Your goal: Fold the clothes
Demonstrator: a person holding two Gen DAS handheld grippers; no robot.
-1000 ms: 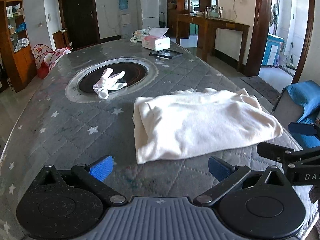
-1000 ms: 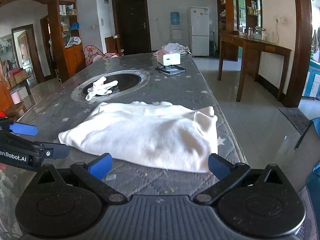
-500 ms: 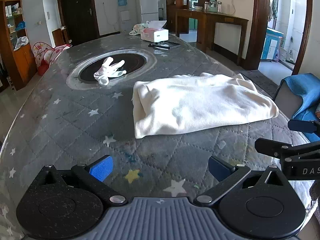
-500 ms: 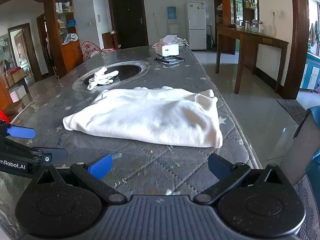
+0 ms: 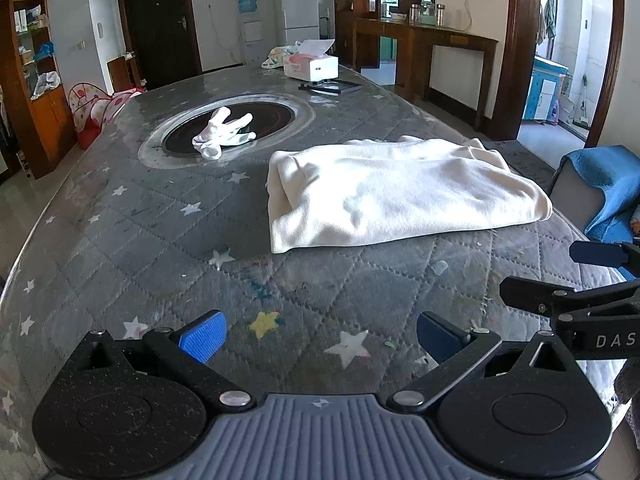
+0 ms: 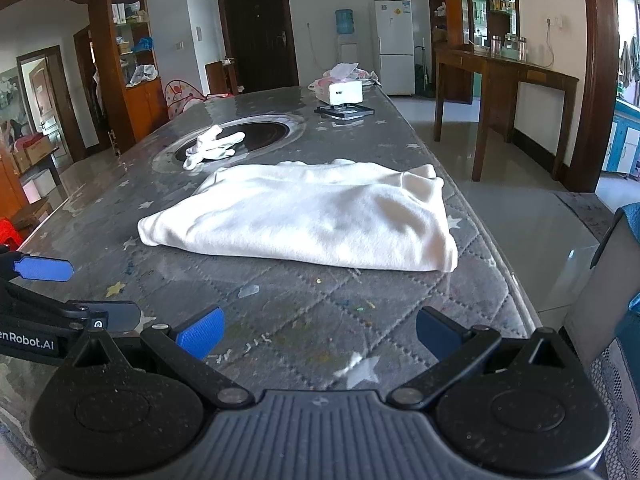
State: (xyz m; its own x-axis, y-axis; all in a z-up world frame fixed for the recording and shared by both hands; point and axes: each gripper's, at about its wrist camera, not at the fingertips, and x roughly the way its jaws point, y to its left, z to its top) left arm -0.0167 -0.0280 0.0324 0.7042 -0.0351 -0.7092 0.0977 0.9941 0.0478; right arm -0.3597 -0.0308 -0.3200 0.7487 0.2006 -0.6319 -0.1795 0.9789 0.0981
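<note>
A cream-white garment (image 5: 400, 196) lies folded into a flat rectangle on the grey star-patterned table cover (image 5: 160, 232), toward the right edge; it shows again in the right wrist view as the garment (image 6: 312, 216). My left gripper (image 5: 320, 336) hovers open over the cover, short of the garment's near edge, with nothing between its blue pads. My right gripper (image 6: 318, 332) is open too, equally short of the garment and empty. Each gripper appears at the side of the other's view: the right gripper (image 5: 592, 276), the left gripper (image 6: 60, 292).
A pair of white gloves (image 5: 222, 136) lies on the dark round inset (image 5: 264, 116) mid-table. A tissue box (image 5: 310, 66) and a flat black frame (image 5: 330, 86) sit at the far end. A blue-draped chair (image 5: 600, 184) stands off the right edge; a wooden side table (image 6: 504, 92) beyond.
Both grippers have drawn back from the folded garment toward the near table edge, so more bare cover lies between them and it. The garment has not moved.
</note>
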